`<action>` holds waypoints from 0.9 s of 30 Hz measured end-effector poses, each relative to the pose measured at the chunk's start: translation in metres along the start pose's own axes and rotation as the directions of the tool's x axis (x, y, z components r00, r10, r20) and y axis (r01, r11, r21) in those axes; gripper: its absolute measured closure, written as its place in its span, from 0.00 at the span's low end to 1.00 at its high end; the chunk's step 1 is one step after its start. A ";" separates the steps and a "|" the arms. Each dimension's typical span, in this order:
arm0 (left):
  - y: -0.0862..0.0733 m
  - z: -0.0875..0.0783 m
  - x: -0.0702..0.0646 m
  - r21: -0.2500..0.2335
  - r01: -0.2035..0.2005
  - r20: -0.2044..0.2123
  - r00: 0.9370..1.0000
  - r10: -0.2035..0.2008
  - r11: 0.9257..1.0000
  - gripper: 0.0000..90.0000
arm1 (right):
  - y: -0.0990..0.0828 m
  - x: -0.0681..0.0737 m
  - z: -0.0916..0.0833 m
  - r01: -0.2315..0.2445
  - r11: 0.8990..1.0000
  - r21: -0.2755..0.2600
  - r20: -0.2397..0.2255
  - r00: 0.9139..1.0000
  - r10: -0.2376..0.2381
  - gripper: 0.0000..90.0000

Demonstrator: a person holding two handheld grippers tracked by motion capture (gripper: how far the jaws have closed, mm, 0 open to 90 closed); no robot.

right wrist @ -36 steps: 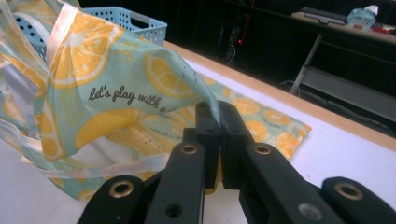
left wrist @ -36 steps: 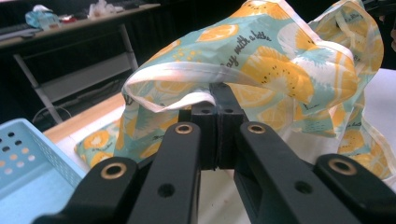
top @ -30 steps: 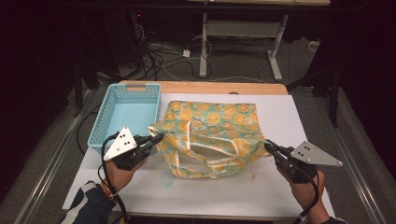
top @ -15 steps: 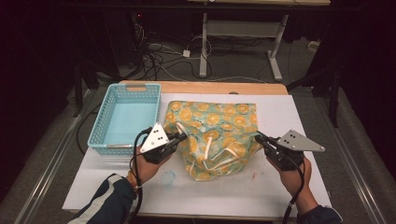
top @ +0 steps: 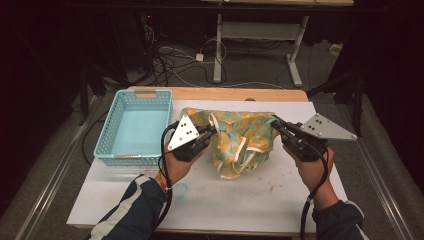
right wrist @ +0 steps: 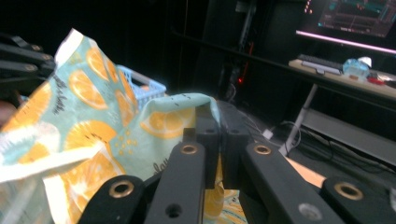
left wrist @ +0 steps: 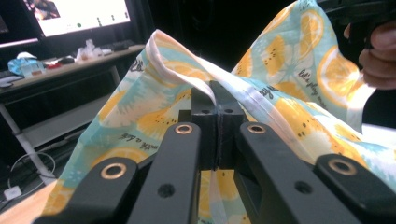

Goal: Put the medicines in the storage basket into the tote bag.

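A wooden table (top: pixel 220 94) carries a white sheet (top: pixel 240 195) that covers nearly all of its top, leaving a strip of bare wood along the far edge. On the left part of the sheet stands a light blue plastic basket (top: pixel 133 128) with latticed walls, its near rim close to the sheet's left front area, and faint reddish and bluish stains mark the white surface toward the front. Right of the basket, the lower end of an orange-patterned cloth bag (top: pixel 240 145) rests on the sheet near the middle
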State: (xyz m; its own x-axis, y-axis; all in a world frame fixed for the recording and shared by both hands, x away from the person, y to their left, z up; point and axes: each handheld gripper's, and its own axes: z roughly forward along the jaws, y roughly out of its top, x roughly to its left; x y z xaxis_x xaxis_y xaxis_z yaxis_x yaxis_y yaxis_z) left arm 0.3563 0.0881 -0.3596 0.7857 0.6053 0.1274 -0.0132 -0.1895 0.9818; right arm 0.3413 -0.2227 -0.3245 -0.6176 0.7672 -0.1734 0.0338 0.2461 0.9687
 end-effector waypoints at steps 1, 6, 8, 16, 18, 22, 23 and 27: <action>0.004 0.000 0.001 -0.008 -0.003 -0.004 1.000 0.003 1.000 0.97 | 0.004 0.000 0.001 0.002 1.000 -0.005 -0.001 1.000 -0.002 1.00; 0.020 -0.006 0.005 -0.049 -0.013 -0.036 0.999 0.011 0.999 0.97 | 0.026 0.002 0.001 0.021 0.999 -0.031 0.000 1.000 -0.021 1.00; 0.026 -0.008 0.007 -0.071 -0.011 -0.057 0.998 0.007 0.997 0.97 | 0.037 0.001 -0.002 0.045 0.998 -0.047 0.010 0.999 -0.045 1.00; 0.043 -0.008 0.016 -0.098 -0.028 -0.112 0.994 0.017 0.995 0.97 | 0.057 -0.012 -0.004 0.070 0.995 -0.073 0.053 0.996 -0.066 1.00; 0.042 -0.005 0.017 -0.086 -0.035 -0.122 0.992 0.024 0.996 0.97 | 0.057 -0.015 -0.004 0.067 0.995 -0.071 0.056 0.996 -0.063 1.00; 0.036 0.004 0.021 -0.051 -0.019 -0.119 0.993 0.013 0.999 0.97 | 0.048 -0.020 0.004 0.049 0.998 -0.044 0.065 0.997 -0.046 1.00; 0.034 0.006 0.022 -0.043 -0.012 -0.119 0.993 0.007 0.999 0.97 | 0.045 -0.021 0.006 0.039 0.999 -0.031 0.068 0.997 -0.037 1.00; 0.028 0.014 0.026 -0.018 -0.010 -0.125 0.992 0.008 1.000 0.97 | 0.034 -0.030 0.015 0.007 1.000 0.001 0.078 0.997 -0.007 1.00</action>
State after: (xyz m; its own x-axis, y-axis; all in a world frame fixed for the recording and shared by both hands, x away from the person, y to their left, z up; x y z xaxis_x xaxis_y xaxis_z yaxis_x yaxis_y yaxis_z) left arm 0.3850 0.0873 -0.3310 0.7019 0.6959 0.1518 -0.0326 -0.1815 0.9829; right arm 0.3730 -0.2283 -0.2893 -0.5547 0.8092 -0.1939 0.0301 0.2524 0.9672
